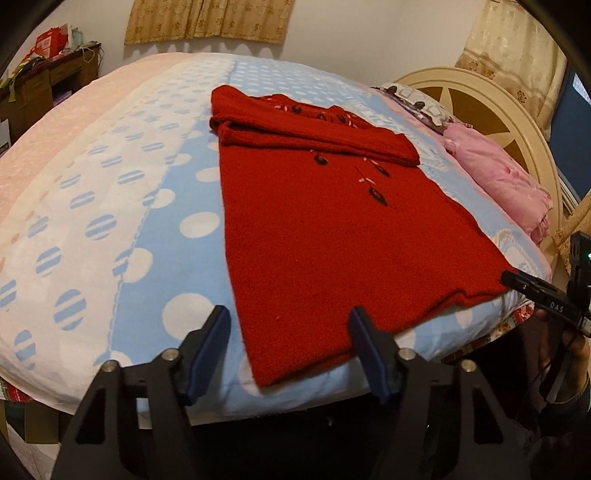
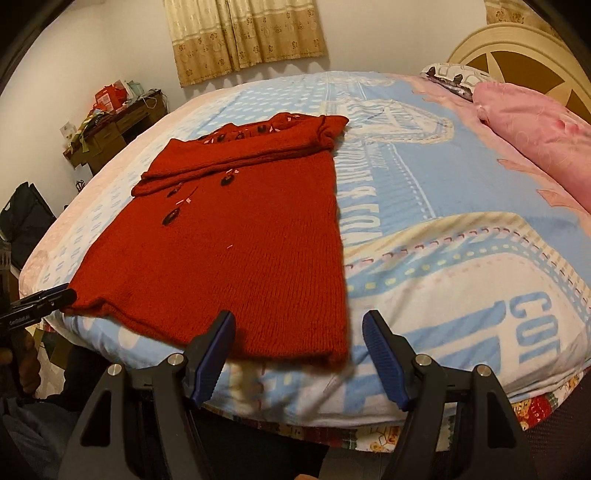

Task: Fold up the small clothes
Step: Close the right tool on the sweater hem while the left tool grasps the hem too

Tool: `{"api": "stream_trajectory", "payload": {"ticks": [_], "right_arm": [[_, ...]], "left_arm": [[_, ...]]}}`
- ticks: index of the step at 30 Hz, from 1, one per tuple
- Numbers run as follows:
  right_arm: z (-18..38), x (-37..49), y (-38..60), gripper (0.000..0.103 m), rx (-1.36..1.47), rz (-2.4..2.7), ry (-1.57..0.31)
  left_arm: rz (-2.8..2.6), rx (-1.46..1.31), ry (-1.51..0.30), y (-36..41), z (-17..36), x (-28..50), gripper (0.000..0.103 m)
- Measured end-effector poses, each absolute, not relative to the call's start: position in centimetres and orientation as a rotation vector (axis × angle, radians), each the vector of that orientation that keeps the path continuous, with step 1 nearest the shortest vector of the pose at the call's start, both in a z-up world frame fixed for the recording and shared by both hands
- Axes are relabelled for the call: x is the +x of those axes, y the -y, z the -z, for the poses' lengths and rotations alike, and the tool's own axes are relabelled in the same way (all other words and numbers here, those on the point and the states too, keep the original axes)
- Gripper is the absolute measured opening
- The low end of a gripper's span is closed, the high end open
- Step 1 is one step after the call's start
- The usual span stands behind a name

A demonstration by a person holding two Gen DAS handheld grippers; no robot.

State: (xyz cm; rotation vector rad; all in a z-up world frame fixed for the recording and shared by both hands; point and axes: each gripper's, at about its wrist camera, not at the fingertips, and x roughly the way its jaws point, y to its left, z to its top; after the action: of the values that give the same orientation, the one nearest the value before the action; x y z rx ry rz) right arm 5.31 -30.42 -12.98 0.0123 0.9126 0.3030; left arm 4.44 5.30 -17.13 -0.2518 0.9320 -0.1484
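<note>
A red knitted sweater (image 1: 317,229) (image 2: 236,251) with dark buttons and pink stitching lies flat on the bed, its sleeves folded across the chest and its hem towards me. My left gripper (image 1: 289,314) is open at the near bed edge, and the hem's left corner lies between its blue pads without being pinched. My right gripper (image 2: 299,318) is open too, straddling the hem's right corner. Each wrist view catches the other gripper at the far hem corner: the right gripper (image 1: 517,281) and the left gripper (image 2: 61,295).
A blue and white dotted blanket (image 1: 110,221) (image 2: 461,206) covers the bed. Pink pillows (image 1: 495,173) (image 2: 532,125) lie against the cream headboard (image 1: 480,96). A cluttered wooden desk (image 2: 110,125) stands by the far wall, under a curtain (image 2: 243,33). The bed's near edge drops off just below both grippers.
</note>
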Motion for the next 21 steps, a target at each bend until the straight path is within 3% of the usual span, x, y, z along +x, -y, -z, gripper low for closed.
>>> {"api": "stream_trajectory", "payload": {"ticks": [9,11,21], "right_arm": [[13.1,4.7,31.2,0.071,0.07,-0.328,-0.898],[13.1,4.8,31.6,0.066,0.096,-0.321,-0.894],[13.3,4.9,31.3,0.034,0.094,-0.338,-0.891]], "left_arm": [[0.159,-0.25,-0.956,-5.2,17.2,4.4,0.065],[0.167,-0.262,-0.963,-5.3,17.3,4.6,0.069],[0.169,-0.218,-0.979,-4.9,17.2,4.5,0.066]]}}
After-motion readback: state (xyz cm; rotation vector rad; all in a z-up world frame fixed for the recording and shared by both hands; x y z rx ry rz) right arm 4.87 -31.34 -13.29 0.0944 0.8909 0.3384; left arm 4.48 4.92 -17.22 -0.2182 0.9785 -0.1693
